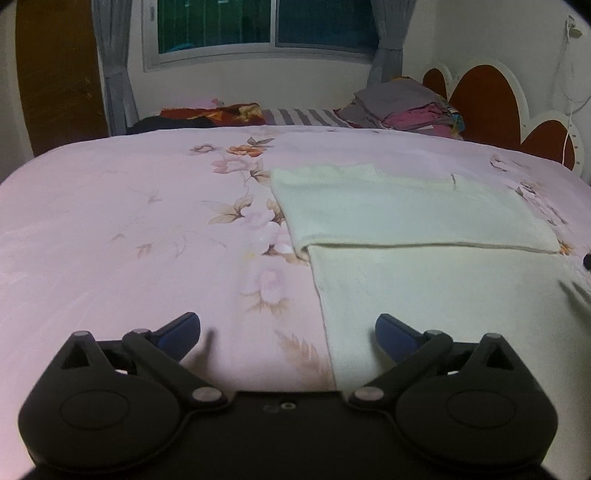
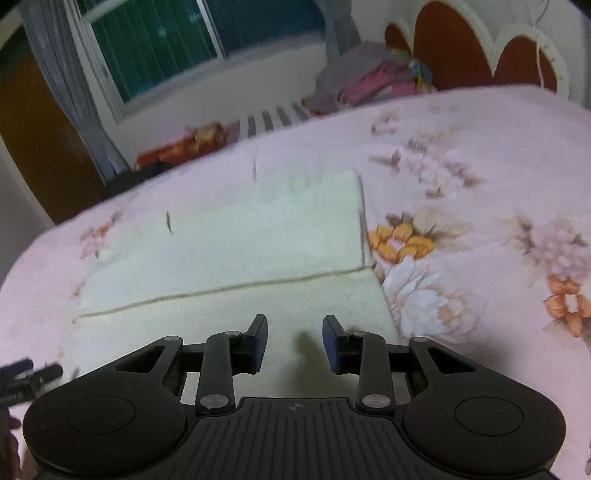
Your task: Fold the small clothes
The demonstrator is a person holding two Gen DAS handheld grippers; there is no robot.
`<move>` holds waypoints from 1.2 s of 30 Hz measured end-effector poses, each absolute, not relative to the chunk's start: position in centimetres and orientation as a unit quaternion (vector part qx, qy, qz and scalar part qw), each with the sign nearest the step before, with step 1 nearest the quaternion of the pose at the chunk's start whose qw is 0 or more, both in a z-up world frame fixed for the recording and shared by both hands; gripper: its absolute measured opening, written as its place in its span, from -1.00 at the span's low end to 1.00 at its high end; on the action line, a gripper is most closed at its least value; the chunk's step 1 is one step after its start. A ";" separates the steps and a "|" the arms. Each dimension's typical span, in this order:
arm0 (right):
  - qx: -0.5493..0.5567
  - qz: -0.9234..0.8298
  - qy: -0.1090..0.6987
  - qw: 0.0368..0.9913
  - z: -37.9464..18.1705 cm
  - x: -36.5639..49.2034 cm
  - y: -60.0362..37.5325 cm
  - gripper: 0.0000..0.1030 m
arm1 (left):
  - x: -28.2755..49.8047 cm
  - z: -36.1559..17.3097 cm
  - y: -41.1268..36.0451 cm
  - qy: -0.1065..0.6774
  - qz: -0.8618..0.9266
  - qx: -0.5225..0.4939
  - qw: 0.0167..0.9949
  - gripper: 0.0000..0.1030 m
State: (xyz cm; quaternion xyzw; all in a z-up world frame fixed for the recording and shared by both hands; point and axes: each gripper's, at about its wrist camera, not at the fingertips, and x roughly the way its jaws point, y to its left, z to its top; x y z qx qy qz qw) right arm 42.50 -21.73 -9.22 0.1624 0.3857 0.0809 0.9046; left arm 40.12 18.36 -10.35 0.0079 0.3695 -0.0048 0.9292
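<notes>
A cream-white small garment [image 1: 413,221] lies flat on the pink floral bedsheet [image 1: 129,221], with its far part folded over the near part along a straight edge. In the left wrist view my left gripper [image 1: 287,334] is open wide and empty, hovering over the garment's left edge. In the right wrist view the garment [image 2: 240,236] fills the middle. My right gripper [image 2: 294,341] is open and empty, just above the garment's near layer by its right edge. The left gripper's tip [image 2: 29,373] shows at the far left of that view.
A pile of folded grey and pink clothes [image 1: 402,105] sits at the bed's far right by the red and white headboard [image 1: 484,96]. A striped cloth [image 1: 303,116] and a red patterned cloth [image 1: 221,114] lie along the far edge. A window [image 1: 266,26] with grey curtains is behind.
</notes>
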 end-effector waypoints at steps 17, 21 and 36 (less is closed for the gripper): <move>0.167 0.088 0.350 0.917 -5.6 26.6 -28.5 -0.35 | 24.9 -8.2 16.2 0.353 0.009 -0.001 0.935 0.90; 0.163 0.080 0.336 0.924 -5.5 22.9 -29.1 0.61 | 21.8 -8.7 16.5 0.362 0.004 -0.013 0.932 0.68; 0.255 0.093 0.422 0.865 -12.5 17.5 -32.2 0.09 | 16.3 -11.8 18.8 0.407 -0.059 -0.172 0.895 0.35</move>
